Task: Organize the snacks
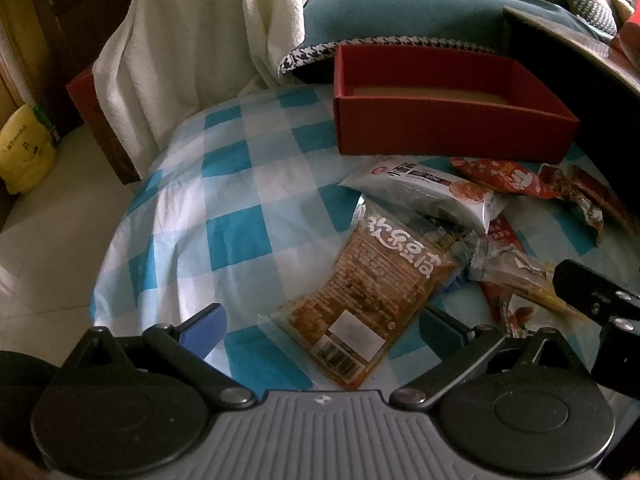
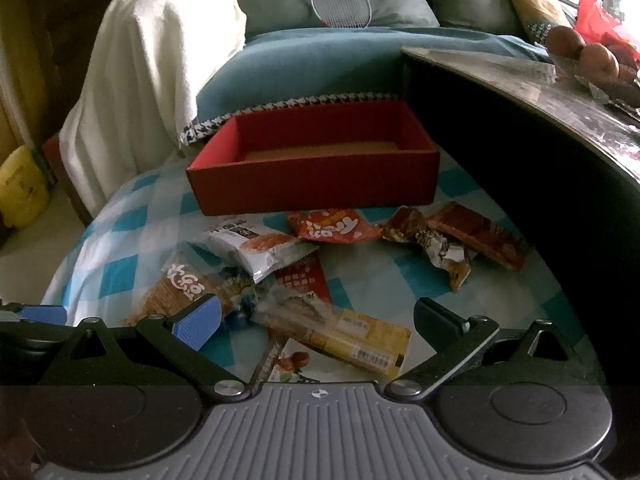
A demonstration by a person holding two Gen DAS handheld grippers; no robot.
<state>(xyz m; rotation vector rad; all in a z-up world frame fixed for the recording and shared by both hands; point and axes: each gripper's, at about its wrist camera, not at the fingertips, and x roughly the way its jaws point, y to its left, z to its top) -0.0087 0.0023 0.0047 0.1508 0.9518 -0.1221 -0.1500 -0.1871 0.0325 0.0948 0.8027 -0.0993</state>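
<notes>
An empty red box stands at the far side of a blue-and-white checked cloth. Several snack packets lie in front of it. My left gripper is open, its fingers on either side of an orange-brown packet lying flat. My right gripper is open above a yellow packet. A white packet and red packets lie nearer the box. The right gripper's arm shows in the left wrist view.
A dark table with a bowl of fruit rises at the right. A white towel hangs over a sofa arm at the left. A teal cushion lies behind the box. A yellow bag sits on the floor.
</notes>
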